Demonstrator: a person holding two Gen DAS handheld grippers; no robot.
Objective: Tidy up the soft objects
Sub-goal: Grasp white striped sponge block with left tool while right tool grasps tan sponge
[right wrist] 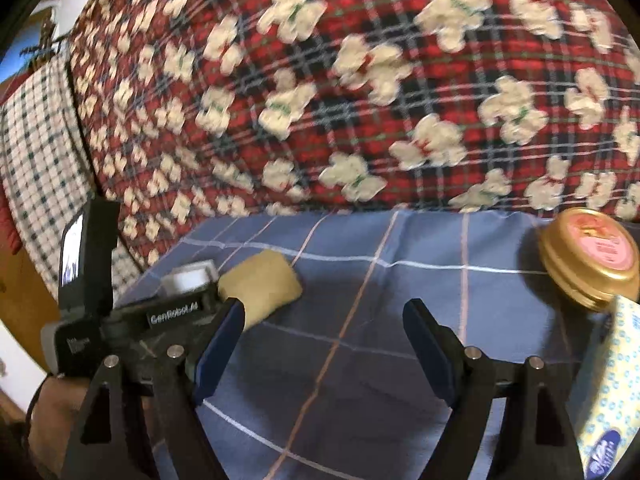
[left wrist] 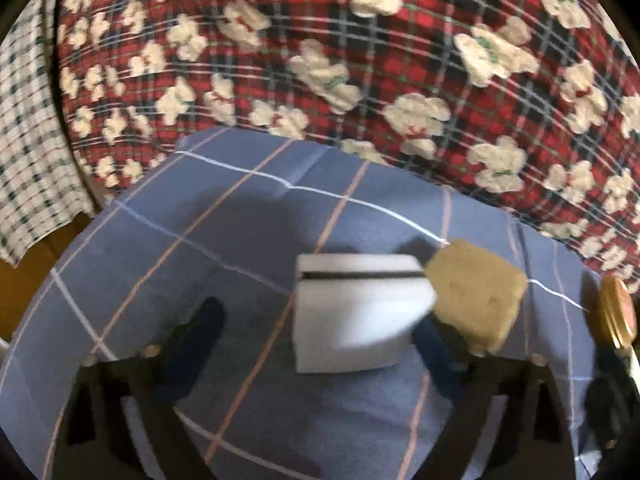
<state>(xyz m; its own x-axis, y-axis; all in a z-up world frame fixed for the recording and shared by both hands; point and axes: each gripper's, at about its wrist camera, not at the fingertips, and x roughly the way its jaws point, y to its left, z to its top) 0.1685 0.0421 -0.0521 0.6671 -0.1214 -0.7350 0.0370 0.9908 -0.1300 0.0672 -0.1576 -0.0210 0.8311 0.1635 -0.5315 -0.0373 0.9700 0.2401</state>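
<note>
A white sponge block (left wrist: 356, 316) with a dark slit lies on the blue checked cloth (left wrist: 200, 240), between my left gripper's open fingers. A tan sponge (left wrist: 478, 300) lies just right of it, over my right fingertip. My left gripper (left wrist: 320, 328) is open and holds nothing. In the right wrist view the tan sponge (right wrist: 260, 286) and white block (right wrist: 190, 278) sit at the left, behind the left gripper's body (right wrist: 132, 320). My right gripper (right wrist: 324, 340) is open and empty above the cloth (right wrist: 360, 280).
A gold-lidded jar (right wrist: 590, 258) stands at the right, also at the left wrist view's right edge (left wrist: 616, 316). A yellow patterned pack (right wrist: 612, 392) sits by my right finger. A red plaid teddy-bear blanket (left wrist: 320, 60) rises behind; a checked cloth (left wrist: 28, 152) hangs left.
</note>
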